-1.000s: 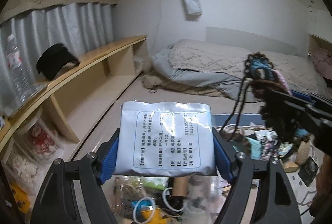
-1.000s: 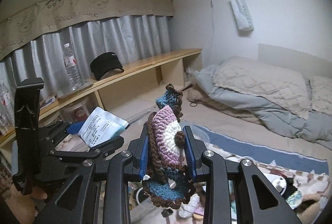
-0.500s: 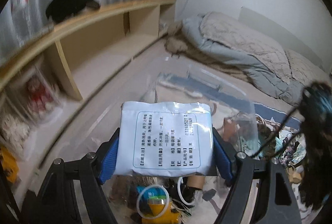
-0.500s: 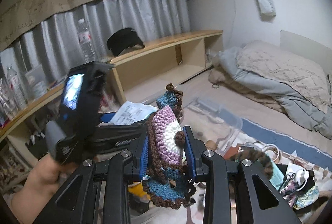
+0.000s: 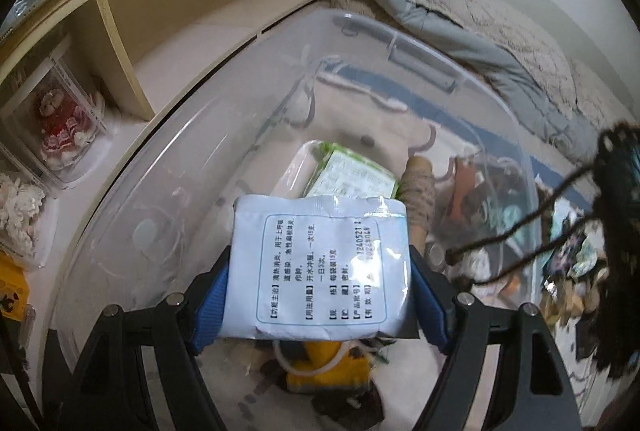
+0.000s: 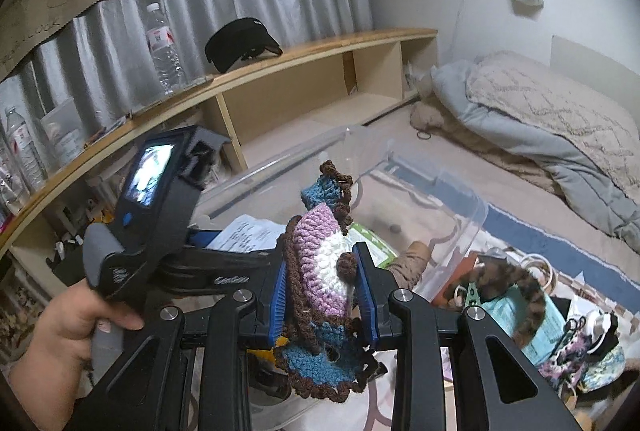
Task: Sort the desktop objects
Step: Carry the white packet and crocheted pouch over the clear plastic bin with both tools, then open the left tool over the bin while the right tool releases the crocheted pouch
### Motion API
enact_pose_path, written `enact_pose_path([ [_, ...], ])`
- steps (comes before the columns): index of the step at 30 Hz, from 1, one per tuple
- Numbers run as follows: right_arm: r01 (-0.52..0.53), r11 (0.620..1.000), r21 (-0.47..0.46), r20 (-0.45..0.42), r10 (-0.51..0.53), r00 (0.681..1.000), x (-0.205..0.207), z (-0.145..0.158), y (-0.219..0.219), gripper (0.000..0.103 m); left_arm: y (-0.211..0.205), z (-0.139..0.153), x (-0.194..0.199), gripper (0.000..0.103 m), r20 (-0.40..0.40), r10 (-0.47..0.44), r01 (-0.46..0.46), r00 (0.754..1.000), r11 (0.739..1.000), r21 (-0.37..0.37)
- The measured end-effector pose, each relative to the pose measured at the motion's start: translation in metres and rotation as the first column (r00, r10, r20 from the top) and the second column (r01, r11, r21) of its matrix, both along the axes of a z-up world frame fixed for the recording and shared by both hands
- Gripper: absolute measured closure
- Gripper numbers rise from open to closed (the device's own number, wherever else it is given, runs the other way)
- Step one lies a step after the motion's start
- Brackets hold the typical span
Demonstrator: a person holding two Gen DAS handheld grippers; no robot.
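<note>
The left gripper [image 5: 320, 273] is clamped on 1 white sachet [image 5: 320, 263], now above the clear bin [image 5: 500, 99], inside its rim; earlier it hung higher, over the clutter. The bin floor is mostly bare, with 1 green packet [image 5: 352, 179] at its middle. The right gripper [image 6: 324, 289] grips 1 crochet piece [image 6: 320, 271] near the bin's right wall. 2 bottles [image 6: 162, 47] stand on the far shelf [image 6: 280, 55].
</note>
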State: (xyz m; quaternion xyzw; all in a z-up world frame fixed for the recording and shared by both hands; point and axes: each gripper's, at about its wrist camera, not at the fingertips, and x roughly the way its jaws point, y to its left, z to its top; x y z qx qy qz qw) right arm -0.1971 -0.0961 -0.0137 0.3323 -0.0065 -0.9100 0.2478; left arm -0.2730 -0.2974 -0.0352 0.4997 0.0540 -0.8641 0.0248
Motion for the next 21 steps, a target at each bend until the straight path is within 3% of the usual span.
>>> enact_pose_path([
  [9,0.007,1.0,-0.004,0.058,-0.007,0.998,-0.012,-0.015,-0.007,0.072,-0.006,-0.007,0.013,0.004,0.007,-0.015,0.015,1.0,0.999,-0.033],
  [21,-0.003,1.0,0.017,0.086,0.002,0.996,-0.016,-0.025,-0.019,0.072,-0.022,0.008,0.025,0.004,-0.052,0.033,-0.034,0.998,0.999,-0.019],
])
